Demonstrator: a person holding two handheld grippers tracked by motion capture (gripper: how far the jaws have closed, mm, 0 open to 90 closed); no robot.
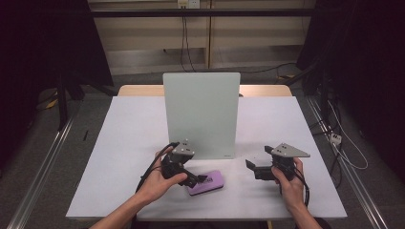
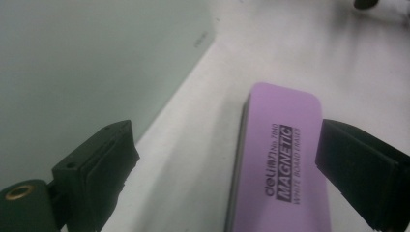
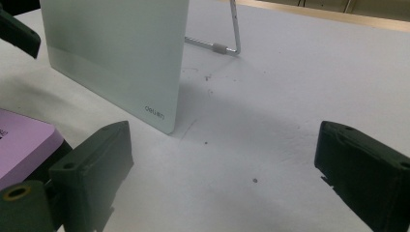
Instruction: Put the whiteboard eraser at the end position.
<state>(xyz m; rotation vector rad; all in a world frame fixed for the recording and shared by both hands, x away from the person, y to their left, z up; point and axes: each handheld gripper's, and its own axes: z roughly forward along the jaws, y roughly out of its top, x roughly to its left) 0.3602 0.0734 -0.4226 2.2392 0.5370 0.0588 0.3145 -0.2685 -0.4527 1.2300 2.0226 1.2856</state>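
Down at the near left of the table (image 1: 119,157), the left gripper (image 1: 200,179) has its jaws spread apart around the near end of a purple eraser (image 1: 208,182), which lies flat on the white surface just in front of the board's lower edge. In the left gripper view the eraser (image 2: 283,159) sits between the two black jaws, closer to the right-hand one, and neither jaw appears to press on it yet. Judging by its printed label, it is a magnetic whiteboard eraser: probably light, with a stiff plastic shell on top and a softer pad underneath, so it should bear a firm squeeze without harm. Its smooth long sides look like the best place to grip, across the narrow width, and the rounded corners could slip if it is caught too near an end. Behind it stands the pale glass board (image 1: 201,114), upright on a thin wire stand (image 3: 227,29), close enough that a careless lift could knock its lower edge. Farther right, the right gripper (image 1: 252,168) is held above bare table with its jaws wide apart, well clear of the eraser and holding nothing.
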